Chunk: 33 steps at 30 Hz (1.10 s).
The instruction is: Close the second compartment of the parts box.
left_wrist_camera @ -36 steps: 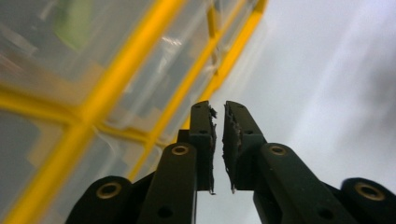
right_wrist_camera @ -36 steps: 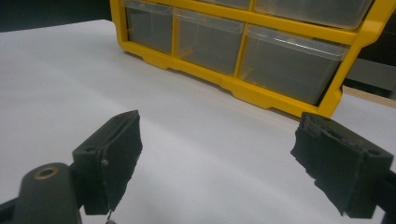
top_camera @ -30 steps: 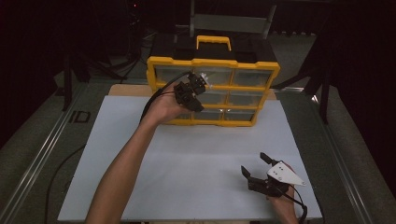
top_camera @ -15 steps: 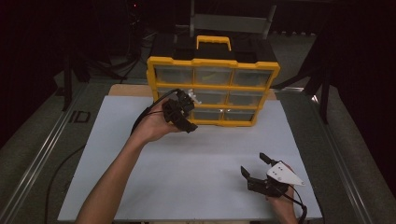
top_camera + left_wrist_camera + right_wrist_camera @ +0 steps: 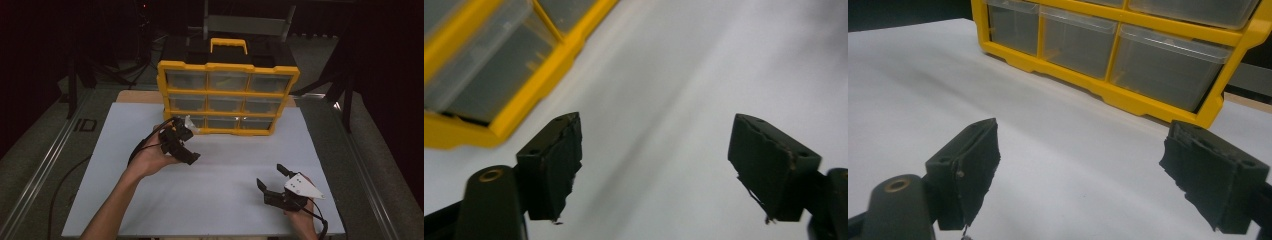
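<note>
You work under dim overhead light that falls on the white table sheet (image 5: 215, 170), while everything around it sinks into near black. The high view looks soft and grainy, with pale glare at the sheet's far right. In the left gripper view the yellow organizer (image 5: 499, 65) smears with motion blur, and streaks cross the sheet. The right gripper view is sharper, with faint shadows near the organizer's base.

Under my jaws lies a flat white board (image 5: 220, 175) covering the grey table (image 5: 65, 165). Ahead of my jaws, at the board's far edge, stands a yellow plastic organiser with clear drawers (image 5: 227, 95), upright on it.
</note>
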Available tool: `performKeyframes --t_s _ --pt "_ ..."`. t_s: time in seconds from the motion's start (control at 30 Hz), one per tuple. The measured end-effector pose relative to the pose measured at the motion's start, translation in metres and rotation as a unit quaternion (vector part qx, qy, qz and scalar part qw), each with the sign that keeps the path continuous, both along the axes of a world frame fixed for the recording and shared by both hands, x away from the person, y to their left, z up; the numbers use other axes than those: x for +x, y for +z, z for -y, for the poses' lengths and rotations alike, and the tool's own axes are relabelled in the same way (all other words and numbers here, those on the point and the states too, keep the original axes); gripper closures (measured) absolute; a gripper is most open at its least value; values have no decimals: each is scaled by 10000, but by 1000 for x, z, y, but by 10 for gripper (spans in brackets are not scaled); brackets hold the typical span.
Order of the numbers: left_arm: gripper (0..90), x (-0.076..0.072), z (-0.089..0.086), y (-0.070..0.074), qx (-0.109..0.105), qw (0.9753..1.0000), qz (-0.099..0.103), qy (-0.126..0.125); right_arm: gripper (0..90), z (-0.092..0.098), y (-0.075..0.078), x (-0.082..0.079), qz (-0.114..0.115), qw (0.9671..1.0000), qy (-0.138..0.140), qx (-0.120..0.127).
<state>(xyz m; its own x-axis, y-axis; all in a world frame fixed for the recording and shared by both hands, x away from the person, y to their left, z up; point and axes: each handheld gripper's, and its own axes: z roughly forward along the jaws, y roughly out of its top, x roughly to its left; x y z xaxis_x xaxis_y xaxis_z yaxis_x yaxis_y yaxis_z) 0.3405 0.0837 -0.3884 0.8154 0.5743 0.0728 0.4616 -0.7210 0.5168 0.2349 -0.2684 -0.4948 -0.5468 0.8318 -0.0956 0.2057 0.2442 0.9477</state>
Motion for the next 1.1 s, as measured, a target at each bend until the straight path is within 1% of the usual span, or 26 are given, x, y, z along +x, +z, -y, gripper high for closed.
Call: performKeyframes --t_s 0.13,0.3,0.47,0.6,0.67,0.73,0.83,0.9,0.97,1.0,1.1 --pt "157 -9 -10 -12 -12 10000 -14 82 146 -1 0 0 -14 10000 -1 -1" --pt "145 -19 -23 -25 -105 9998 -62 160 145 -2 -1 0 -15 10000 1 -10" --pt "120 -27 -35 -40 -161 9993 -120 308 146 -2 -1 0 -22 10000 -6 -9" --pt "109 -34 -45 -53 -445 9981 -174 398 145 -2 -1 0 -26 10000 -6 1" --pt "95 -38 -50 -61 -559 9973 -199 436 145 -2 -1 0 -23 10000 -7 -4" --pt "85 -43 -54 -68 -629 9967 -189 486 145 -2 -1 0 -31 10000 -16 5" --pt "81 -52 -61 -77 -763 9954 -111 560 145 -2 -2 0 -32 10000 -10 -2" --pt "68 -58 -65 -83 -864 9947 -68 548 145 -3 -2 0 -41 10000 -5 4" --pt "49 -64 -70 -88 -931 9941 24 558 145 -3 -2 0 -37 10000 -1 -1" --pt "33 -66 -73 -91 -1007 9931 85 591 145 -3 -2 0 -36 10000 8 0" --pt "12 -75 -81 -98 -1328 9886 346 613 145 -4 -2 0 -38 10000 22 8"
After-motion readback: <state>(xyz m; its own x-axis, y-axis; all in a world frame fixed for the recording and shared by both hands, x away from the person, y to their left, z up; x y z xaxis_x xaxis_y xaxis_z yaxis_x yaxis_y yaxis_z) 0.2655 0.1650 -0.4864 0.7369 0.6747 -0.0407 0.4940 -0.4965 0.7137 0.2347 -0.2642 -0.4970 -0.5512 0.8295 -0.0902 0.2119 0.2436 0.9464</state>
